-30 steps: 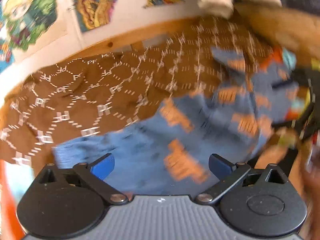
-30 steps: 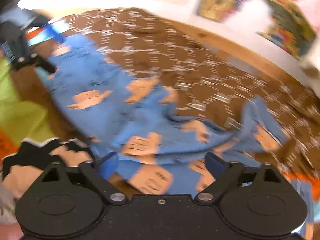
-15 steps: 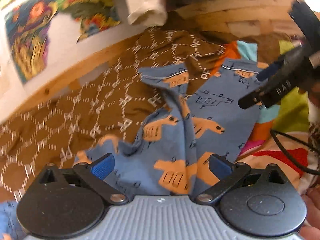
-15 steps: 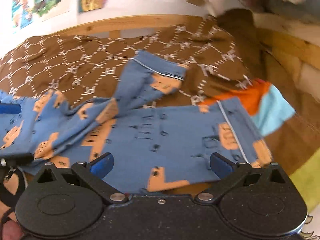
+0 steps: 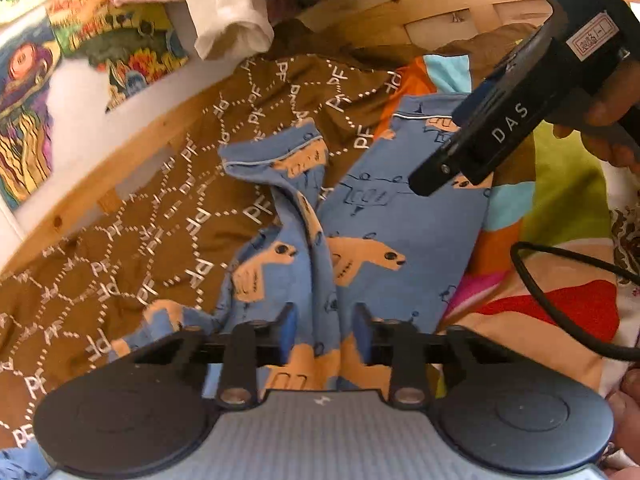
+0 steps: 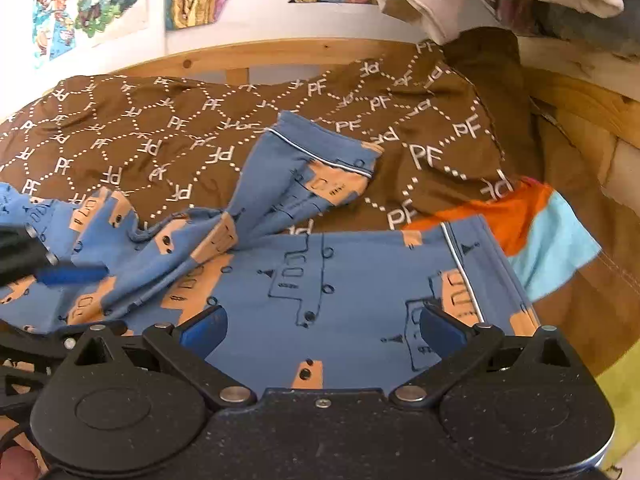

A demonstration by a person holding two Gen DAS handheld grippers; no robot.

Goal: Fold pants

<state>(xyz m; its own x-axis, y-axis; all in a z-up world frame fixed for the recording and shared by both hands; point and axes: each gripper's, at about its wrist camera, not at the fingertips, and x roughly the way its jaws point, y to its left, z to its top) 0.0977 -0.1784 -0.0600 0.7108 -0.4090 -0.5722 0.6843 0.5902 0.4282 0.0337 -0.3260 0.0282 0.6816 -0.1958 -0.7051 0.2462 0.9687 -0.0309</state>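
Blue pants (image 5: 372, 216) with orange animal and vehicle prints lie on a brown patterned blanket (image 5: 168, 208). One leg lies flat, the other is twisted and bunched beside it. My left gripper (image 5: 325, 334) has narrowed its jaws around a fold of the pants near the crotch. My right gripper (image 6: 320, 326) is open, low over the flat leg (image 6: 340, 280) near its hem. In the left wrist view the right gripper (image 5: 452, 152) reaches over the flat leg's hem. In the right wrist view the left gripper's fingertip (image 6: 72, 274) shows at the left.
A wooden bed rail (image 6: 240, 54) runs behind the blanket, with posters (image 6: 88, 0) on the wall. White and pink clothes (image 5: 228, 8) hang at the top. A multicoloured cloth (image 5: 560, 200) lies to the right, crossed by a black cable (image 5: 560, 312).
My left gripper has closed from wide open onto a fold of the pants. My right gripper moved closer over the flat leg and stays open.
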